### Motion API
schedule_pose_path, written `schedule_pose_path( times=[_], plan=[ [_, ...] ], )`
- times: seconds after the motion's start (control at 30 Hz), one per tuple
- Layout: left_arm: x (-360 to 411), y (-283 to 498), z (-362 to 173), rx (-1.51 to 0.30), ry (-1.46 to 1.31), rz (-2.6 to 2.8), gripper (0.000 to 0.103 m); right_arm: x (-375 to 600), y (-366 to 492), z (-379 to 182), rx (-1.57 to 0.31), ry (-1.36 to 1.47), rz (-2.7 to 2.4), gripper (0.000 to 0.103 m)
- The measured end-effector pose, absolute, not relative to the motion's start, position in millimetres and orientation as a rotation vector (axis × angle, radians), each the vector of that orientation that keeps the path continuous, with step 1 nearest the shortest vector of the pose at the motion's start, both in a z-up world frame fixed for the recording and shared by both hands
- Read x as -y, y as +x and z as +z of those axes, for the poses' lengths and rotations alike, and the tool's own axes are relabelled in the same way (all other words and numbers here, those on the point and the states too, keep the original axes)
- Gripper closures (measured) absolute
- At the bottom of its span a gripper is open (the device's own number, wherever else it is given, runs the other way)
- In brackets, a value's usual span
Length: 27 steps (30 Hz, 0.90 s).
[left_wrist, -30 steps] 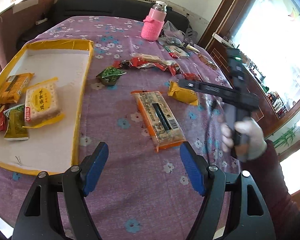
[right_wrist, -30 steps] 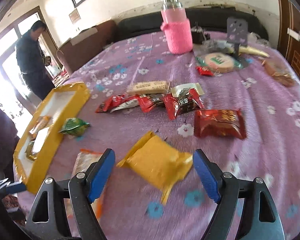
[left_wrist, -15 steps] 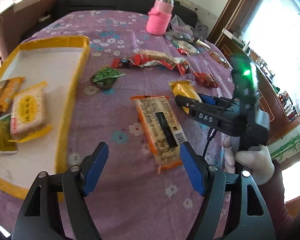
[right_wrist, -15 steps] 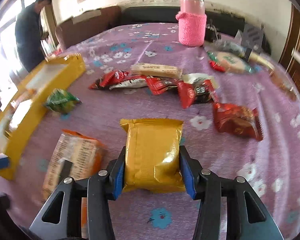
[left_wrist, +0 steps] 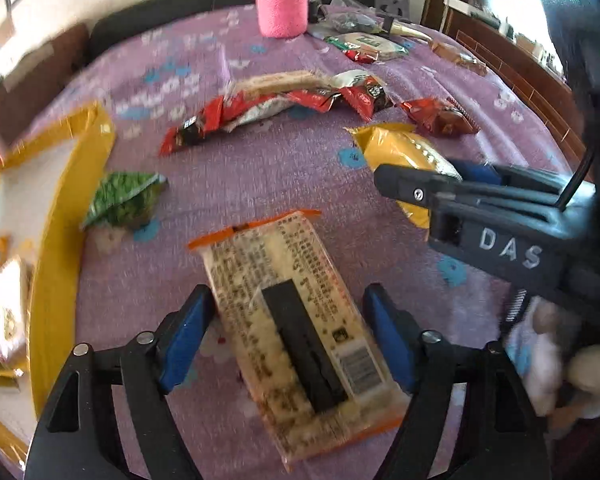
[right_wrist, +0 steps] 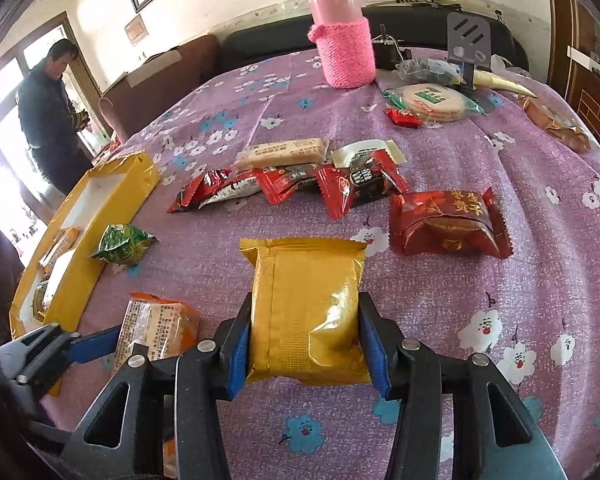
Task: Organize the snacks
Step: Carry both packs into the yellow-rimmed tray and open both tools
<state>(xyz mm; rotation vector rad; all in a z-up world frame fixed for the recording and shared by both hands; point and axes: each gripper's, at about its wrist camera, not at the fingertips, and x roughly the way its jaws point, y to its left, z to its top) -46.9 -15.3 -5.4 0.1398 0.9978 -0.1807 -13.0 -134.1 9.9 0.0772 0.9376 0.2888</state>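
right tool (right_wrist: 306, 344): clenched on the yellow snack pack (right_wrist: 306, 308); both blue pads press its long sides, seam side up.
yellow snack pack, left wrist view: seen at (left_wrist: 404, 156) under the right tool's black arm, just above the purple cloth; contact with the cloth cannot be told.
left tool (left_wrist: 286, 332): released, fingers spread wide on either side of the orange-edged cracker pack (left_wrist: 296, 312); pads beside the pack, contact cannot be told through the blur.
orange-edged cracker pack: lies flat on the worktop (right_wrist: 500, 280), label and barcode up, long axis tilted; also seen at (right_wrist: 156, 328) to the left of the right tool.
green snack bag (right_wrist: 122, 244): on the cloth, near the yellow tray (right_wrist: 112, 196), apart from the cracker pack.
yellow tray: at the left edge of the worktop, white floor, several packs inside (left_wrist: 8, 312); details blurred.
red wrappers (right_wrist: 284, 188): a row of them mid-worktop, overlapping, with a pale bar (right_wrist: 280, 152) just behind.
dark red pack (right_wrist: 448, 224): alone, just to the right of the yellow snack pack.
far end: pink knitted bottle (right_wrist: 342, 36) upright; round cracker pack (right_wrist: 432, 100) and small red candy (right_wrist: 404, 117) near it.
background: person in dark jacket (right_wrist: 50, 116) standing by the doorway, left.
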Motion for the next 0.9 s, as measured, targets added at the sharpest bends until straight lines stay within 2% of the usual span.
schedule_pose_path(
  times=[0.03,0.1,0.13,0.43,0.7,0.9],
  plan=[
    [14.1,-46.8,-5.7,-0.995,0.133,-0.186,0.027,134.0,-14.1,11.2,-0.933,0.079,0.287,0.054],
    [6.6,-47.8,-2.8,-0.986,0.097,-0.188,0.046,135.2,-15.5,13.6,-0.919,0.085,0.284,0.054],
    [2.2,-49.2,-1.2,-0.984,0.084,-0.194,0.048,135.1,-16.0,14.1,-0.916,0.086,0.282,0.054],
    [-54.2,-75.4,36.4,-0.918,-0.101,-0.212,0.048,136.8,-17.7,17.4,-0.889,0.098,0.261,0.054],
    [-155.4,-126.7,107.6,-0.729,-0.248,-0.17,0.048,117.8,-27.9,20.2,-0.869,0.087,0.281,0.054],
    [-225.3,-149.4,144.0,-0.588,-0.286,-0.094,0.048,92.1,-49.5,48.3,-0.832,0.122,0.342,0.055]
  ],
)
